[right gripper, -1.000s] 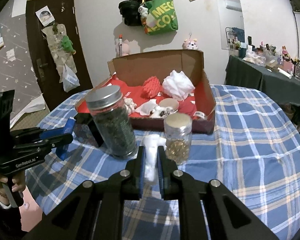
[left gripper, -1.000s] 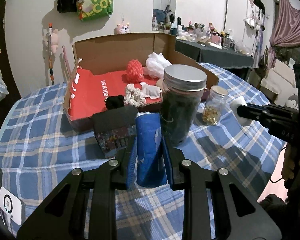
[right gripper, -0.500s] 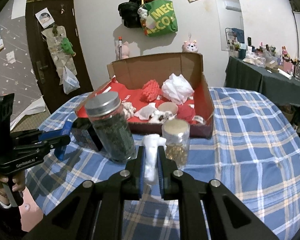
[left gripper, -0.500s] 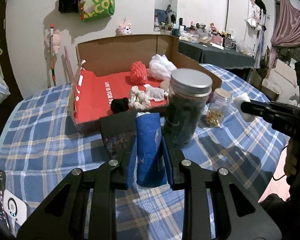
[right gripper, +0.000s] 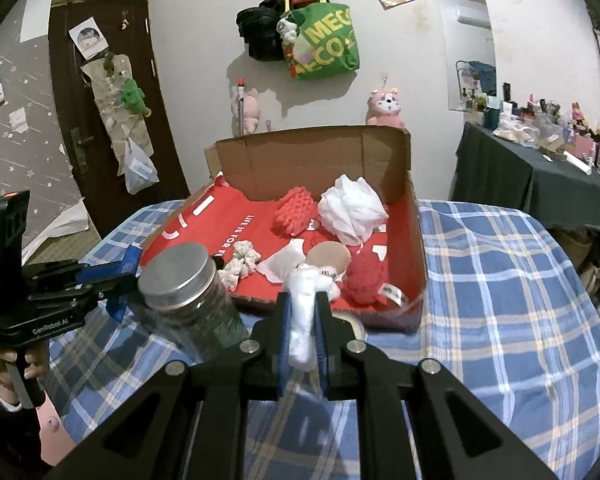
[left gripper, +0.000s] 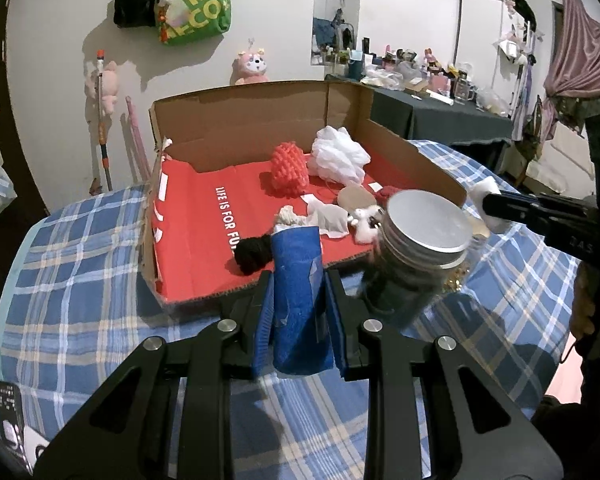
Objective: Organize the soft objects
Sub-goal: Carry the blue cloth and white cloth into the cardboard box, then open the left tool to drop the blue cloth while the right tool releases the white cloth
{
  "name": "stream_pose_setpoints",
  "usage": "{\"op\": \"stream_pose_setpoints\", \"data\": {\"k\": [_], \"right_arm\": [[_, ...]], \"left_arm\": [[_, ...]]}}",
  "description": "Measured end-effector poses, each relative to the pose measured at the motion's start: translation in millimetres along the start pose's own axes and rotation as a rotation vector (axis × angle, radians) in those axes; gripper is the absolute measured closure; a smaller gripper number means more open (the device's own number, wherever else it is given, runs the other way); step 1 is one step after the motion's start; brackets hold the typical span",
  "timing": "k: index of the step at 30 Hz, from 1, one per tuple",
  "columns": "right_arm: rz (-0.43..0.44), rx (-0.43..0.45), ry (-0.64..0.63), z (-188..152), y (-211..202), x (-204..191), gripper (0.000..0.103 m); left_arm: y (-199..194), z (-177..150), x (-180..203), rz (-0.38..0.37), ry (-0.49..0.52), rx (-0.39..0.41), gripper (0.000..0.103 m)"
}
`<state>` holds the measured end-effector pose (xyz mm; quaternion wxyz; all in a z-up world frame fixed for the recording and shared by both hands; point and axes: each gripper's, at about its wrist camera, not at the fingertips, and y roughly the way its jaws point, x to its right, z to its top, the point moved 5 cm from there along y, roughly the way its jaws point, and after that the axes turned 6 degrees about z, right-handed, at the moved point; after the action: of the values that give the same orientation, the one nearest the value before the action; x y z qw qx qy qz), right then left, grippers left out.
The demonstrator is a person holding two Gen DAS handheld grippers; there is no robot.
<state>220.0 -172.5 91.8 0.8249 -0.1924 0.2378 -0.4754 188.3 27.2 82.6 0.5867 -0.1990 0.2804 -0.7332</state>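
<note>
The left gripper (left gripper: 298,312) is clamping a blue cloth (left gripper: 300,292), the right gripper (right gripper: 302,334) a white wad (right gripper: 302,320); both should be clearing the probably glass jar (left gripper: 414,256) before releasing inside the cardboard box (left gripper: 240,132).

Dim indoor light, hard wall shadows, fisheye bend w/ dark corners, slight motion blur

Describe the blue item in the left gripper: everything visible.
The blue cloth looks like soft fabric folded or rolled into an upright bundle, deep blue with pale scuffs or creases on its face. The left gripper is shut on it, a pad pressing each side, its top sticking up above the fingers. It is held clear of the checked tablecloth, just in front of the cardboard box. From the right wrist view only a blue edge shows. Nothing but the pads touches it.
</note>
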Motion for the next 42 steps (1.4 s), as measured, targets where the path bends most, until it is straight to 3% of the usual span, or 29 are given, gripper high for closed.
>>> {"op": "stream_pose_setpoints", "data": {"k": [11,21,26,32,42], "right_arm": [[0.106,-0.151,-0.055,43.8,56.1,4.5,0.09],[0.169,-0.364,-0.103,84.8,140.2,-0.5,0.09],[0.204,-0.474,-0.112,88.8,183.7,-9.9,0.09],[0.183,-0.573,-0.171,84.4,226.2,-23.1,0.09],[0.161,-0.652,-0.211,79.6,260.9,-33.8,0.09]], "left_arm": [[48.6,38.7,-17.7,-0.074,0.008,-0.105,0.079],[115.6,68.8,-35.8,-0.045,0.05,-0.241,0.079],[144.8,74.3,-41.1,-0.03,0.064,-0.304,0.079],[172.0,75.6,-46.6,-0.022,0.06,-0.367,0.079],[194.7,71.4,-54.3,-0.005,0.044,-0.429,0.079]]}}
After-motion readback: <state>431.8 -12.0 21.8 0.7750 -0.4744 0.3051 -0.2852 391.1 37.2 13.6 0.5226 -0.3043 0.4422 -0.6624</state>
